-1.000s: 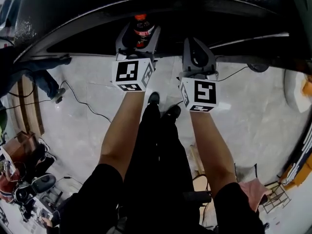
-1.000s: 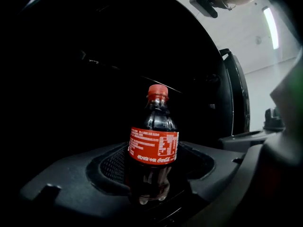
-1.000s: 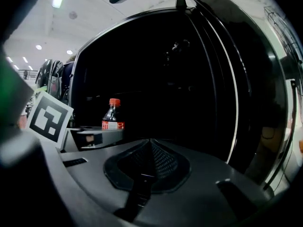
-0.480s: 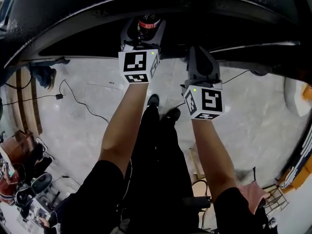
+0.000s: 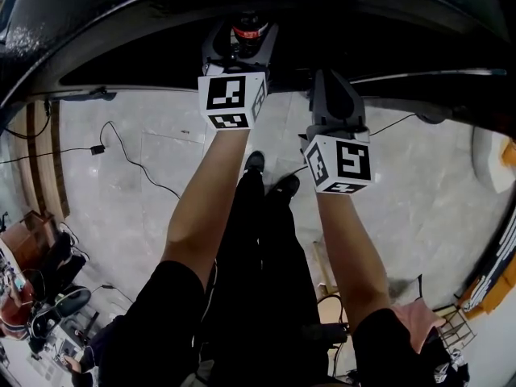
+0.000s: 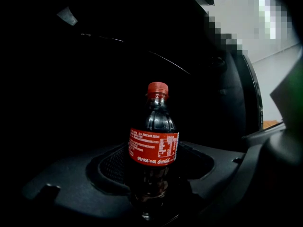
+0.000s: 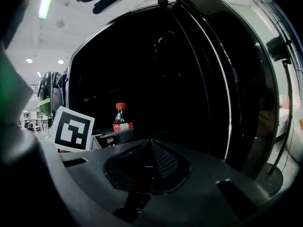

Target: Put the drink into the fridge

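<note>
A small cola bottle (image 5: 249, 33) with a red cap and red label stands upright in my left gripper (image 5: 240, 48), which is shut on its lower body. In the left gripper view the bottle (image 6: 154, 145) fills the middle, with darkness behind it. The black fridge (image 5: 363, 10) spans the top of the head view, and both grippers are right in front of it. My right gripper (image 5: 331, 95) sits to the right of the left one, shut and empty, its pads (image 7: 158, 160) meeting. From the right gripper view the bottle (image 7: 121, 118) shows at the left. I cannot tell whether the fridge door is open.
The fridge's glossy black front (image 7: 189, 79) curves across the right gripper view, and a standing fan (image 7: 284, 93) is at its right. Cables (image 5: 129, 156) trail on the grey floor. Bags and clutter (image 5: 40, 313) lie at the lower left, and a rack (image 5: 455, 325) at the lower right.
Both grippers have moved forward toward the fridge. The bottle has gone with the left gripper, higher in the head view and deeper into the fridge's shadow.
</note>
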`<state>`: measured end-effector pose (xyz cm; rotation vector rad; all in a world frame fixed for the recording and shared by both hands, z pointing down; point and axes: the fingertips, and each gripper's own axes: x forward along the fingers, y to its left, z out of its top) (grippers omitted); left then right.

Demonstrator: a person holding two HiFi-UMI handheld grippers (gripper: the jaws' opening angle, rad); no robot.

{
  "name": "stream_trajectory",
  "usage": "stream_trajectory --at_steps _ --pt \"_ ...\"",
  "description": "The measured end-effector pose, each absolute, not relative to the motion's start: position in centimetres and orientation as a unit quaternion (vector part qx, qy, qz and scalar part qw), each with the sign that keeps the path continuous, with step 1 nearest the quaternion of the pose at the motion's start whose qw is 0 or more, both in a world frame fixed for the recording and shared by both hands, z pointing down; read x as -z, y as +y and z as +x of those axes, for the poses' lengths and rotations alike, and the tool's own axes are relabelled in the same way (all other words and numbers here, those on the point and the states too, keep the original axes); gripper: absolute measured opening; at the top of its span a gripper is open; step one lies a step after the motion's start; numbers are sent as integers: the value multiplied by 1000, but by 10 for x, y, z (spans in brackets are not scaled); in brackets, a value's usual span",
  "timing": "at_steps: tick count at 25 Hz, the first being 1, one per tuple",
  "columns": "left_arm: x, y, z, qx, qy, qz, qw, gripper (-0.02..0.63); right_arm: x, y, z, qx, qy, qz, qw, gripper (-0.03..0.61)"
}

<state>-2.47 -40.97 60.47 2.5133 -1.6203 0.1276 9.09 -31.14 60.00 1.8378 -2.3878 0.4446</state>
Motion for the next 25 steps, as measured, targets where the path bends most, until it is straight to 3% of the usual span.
stream_trajectory --at_steps 20,22,25 --pt "-603 -356 -27 -64 -525 845 78 319 -608 -280 95 -161 -777 605 72 23" --pt "-597 -336 -26 -67 -519 848 83 293 -603 -269 96 -161 -775 606 78 23" --pt "-581 -303 -23 -68 -510 852 101 203 -584 -249 96 -138 -777 606 98 23"
